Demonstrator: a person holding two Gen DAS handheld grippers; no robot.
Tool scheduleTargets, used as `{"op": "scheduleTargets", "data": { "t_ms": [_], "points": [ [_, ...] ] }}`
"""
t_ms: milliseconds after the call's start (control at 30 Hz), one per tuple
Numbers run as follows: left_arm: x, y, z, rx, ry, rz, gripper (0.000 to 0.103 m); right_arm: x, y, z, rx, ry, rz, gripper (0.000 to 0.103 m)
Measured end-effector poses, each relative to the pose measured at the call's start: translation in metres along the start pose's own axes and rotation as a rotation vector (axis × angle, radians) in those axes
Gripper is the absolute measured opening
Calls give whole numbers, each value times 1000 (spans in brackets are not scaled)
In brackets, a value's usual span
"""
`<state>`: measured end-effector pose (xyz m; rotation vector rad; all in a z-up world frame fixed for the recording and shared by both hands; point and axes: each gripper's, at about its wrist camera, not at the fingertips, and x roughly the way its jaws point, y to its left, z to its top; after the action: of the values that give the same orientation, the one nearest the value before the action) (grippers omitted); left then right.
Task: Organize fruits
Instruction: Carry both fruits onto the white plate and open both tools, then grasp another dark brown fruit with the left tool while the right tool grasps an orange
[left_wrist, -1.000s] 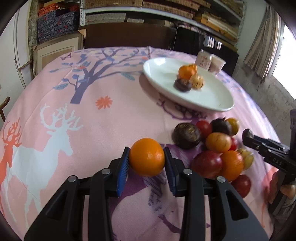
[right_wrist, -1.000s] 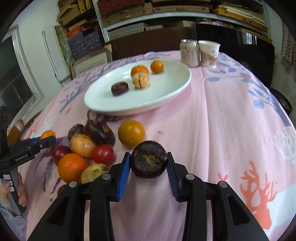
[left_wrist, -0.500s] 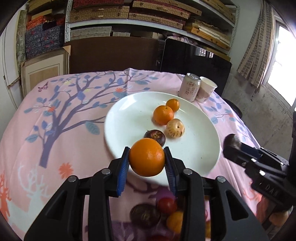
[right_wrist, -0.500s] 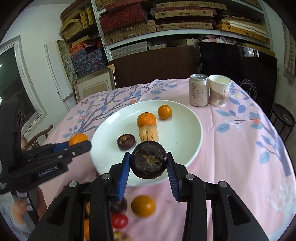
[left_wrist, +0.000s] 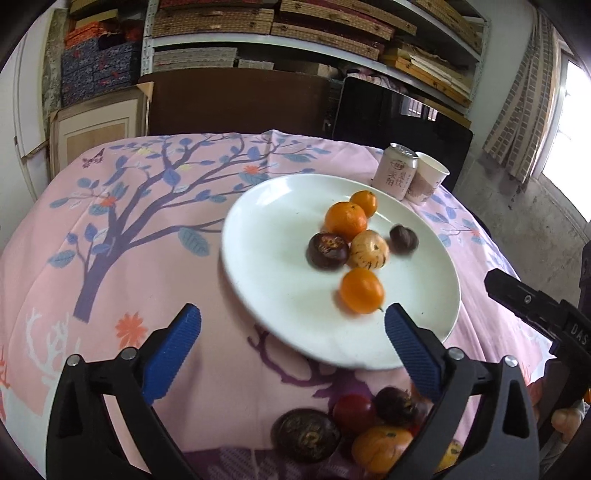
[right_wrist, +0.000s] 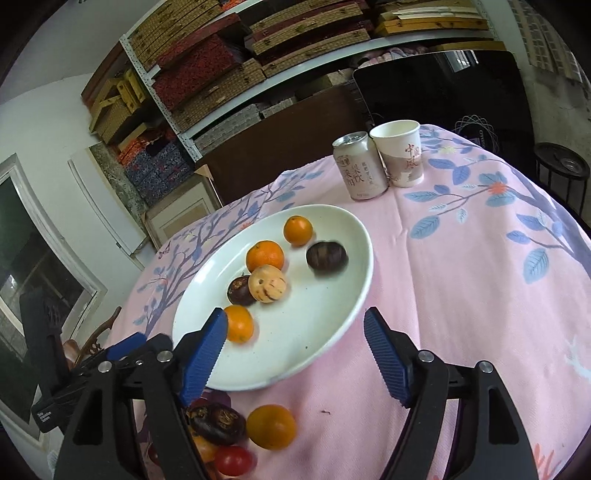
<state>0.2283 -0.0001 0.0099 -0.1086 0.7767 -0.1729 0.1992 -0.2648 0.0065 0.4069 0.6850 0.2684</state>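
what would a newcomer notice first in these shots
The white plate mid-table holding six fruits, with an orange nearest the left gripper. Both grippers hang open and empty over its near rim. More fruit is piled on the pink cloth below the right gripper.

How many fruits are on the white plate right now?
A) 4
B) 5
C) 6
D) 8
C: the white plate holds six: three orange fruits, two dark purple ones and one pale striped one. The left wrist view shows the same six.
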Motion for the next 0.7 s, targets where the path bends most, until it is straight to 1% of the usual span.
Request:
{"op": "scheduleTargets", "data": {
  "t_ms": [100, 200, 267, 433, 533, 600, 700],
  "points": [
    [-9, 7, -13, -4, 17, 17, 98, -6, -3, -6, -3, 6, -1, 83],
    [-17, 16, -32, 3, 45, 56, 98, -20, -6, -19, -16, -3, -28, 89],
    [-22, 22, -42, -10, 58, 61, 98, -28, -9, -26, -6, 0, -26, 91],
    [-36, 32, -56, -47, 61, 50, 98, -39, -18, -37, 29, 0, -32, 92],
    [-36, 34, -62, -61, 82, 35, 98, -38, -22, -37, 47, 7, -30, 92],
    [-34, 32, -63, -58, 94, 23, 98, -36, -23, -38, 51, 17, -33, 92],
    [-29, 25, -64, -28, 106, 29, 98, -34, -22, -38, 48, 33, -39, 92]
  ]
}}
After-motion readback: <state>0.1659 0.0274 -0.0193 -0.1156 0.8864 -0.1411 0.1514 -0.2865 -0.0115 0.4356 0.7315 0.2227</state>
